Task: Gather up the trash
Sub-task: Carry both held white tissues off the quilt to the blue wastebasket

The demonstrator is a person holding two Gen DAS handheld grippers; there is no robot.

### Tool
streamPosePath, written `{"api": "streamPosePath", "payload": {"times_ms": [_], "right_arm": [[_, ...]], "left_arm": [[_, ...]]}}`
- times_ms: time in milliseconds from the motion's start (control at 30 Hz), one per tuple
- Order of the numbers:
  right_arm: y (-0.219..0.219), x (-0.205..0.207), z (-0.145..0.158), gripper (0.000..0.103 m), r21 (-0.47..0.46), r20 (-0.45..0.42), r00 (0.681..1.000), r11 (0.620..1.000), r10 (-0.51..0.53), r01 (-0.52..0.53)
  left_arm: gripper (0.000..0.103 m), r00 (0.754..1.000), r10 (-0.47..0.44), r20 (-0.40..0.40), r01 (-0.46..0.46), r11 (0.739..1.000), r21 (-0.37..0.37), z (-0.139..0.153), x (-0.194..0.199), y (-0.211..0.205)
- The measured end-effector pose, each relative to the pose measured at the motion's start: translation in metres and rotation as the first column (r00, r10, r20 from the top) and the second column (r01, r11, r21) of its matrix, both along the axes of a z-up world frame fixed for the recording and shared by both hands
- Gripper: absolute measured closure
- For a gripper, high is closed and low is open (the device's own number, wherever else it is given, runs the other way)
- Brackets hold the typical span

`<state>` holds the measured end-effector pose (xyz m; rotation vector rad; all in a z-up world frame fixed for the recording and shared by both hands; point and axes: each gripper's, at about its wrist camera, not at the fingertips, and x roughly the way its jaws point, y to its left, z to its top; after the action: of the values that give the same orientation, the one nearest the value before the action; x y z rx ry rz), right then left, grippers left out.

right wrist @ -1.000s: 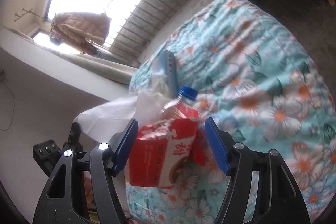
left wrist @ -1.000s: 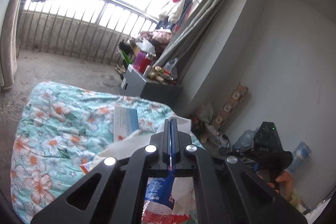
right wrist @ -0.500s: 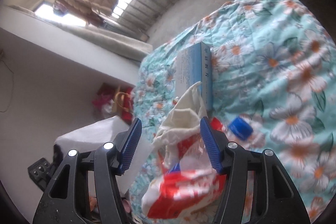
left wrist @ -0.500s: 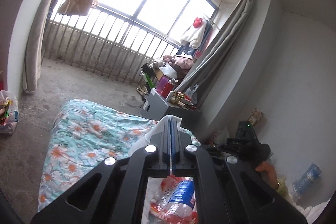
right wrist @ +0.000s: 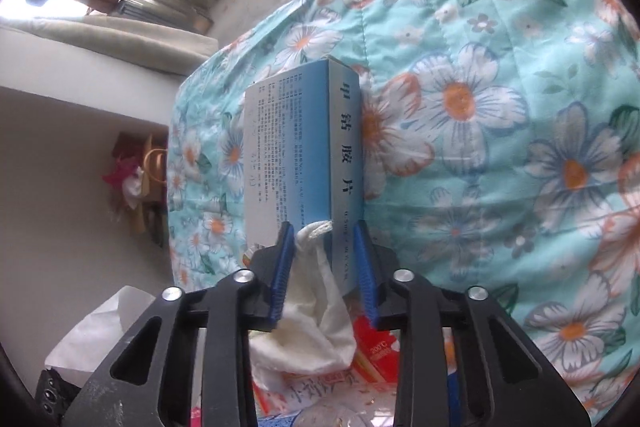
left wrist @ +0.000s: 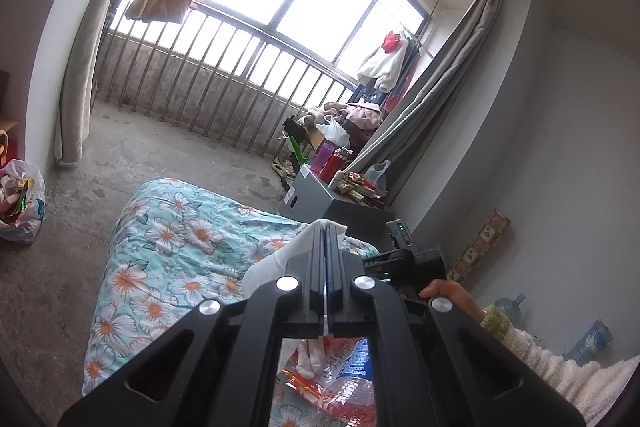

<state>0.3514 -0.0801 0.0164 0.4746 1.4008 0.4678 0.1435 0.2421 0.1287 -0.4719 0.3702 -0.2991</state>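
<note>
Trash only partly collected: left tool (left wrist: 326,239) clamped on white bag (left wrist: 276,259); right tool (right wrist: 324,259), jaws just closing around box (right wrist: 304,147) end and tissue (right wrist: 316,291) on bed (right wrist: 500,107), contact unclear; bottle (left wrist: 352,375), wrappers remain

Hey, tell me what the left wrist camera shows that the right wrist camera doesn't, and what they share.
Only the left wrist view shows the window railing's far corner with the grey box, hanging clothes, the plastic bag on the floor and the left tool shut on a white bag edge. Only the right wrist view shows the blue medicine box with the right tool around its near end and a crumpled tissue; its jaws have just been closing. Both show the floral quilt.
</note>
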Motion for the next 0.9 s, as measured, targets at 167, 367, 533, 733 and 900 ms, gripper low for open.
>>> {"api": "streamPosePath", "payload": {"times_ms": [167, 367, 533, 733, 900], "right_arm": [[0.005, -0.005, 0.014, 0.097, 0.027, 0.044, 0.999, 0.999, 0.018, -0.019], [0.011, -0.019, 0.047, 0.099, 0.08, 0.13, 0.99, 0.995, 0.048, -0.059], [0.025, -0.036, 0.081, 0.1, 0.135, 0.205, 0.975, 0.985, 0.08, -0.109], [0.035, -0.061, 0.133, 0.1, 0.187, 0.322, 0.94, 0.966, 0.114, -0.181], [0.022, -0.088, 0.177, 0.1, 0.225, 0.423, 0.9, 0.95, 0.106, -0.217]], "left_arm": [[0.103, 1.0, 0.003, 0.004, -0.003, 1.0, 0.0, 0.0, -0.001, 0.001], [0.103, 1.0, 0.003, 0.022, -0.003, 1.0, 0.004, 0.006, -0.004, -0.001], [0.103, 0.999, 0.006, 0.05, -0.007, 1.0, 0.022, 0.015, -0.012, -0.003], [0.103, 0.995, 0.002, 0.103, -0.005, 0.999, 0.031, 0.032, -0.025, -0.005], [0.103, 0.989, -0.014, 0.15, 0.008, 0.999, 0.041, 0.048, -0.037, -0.013]]}}
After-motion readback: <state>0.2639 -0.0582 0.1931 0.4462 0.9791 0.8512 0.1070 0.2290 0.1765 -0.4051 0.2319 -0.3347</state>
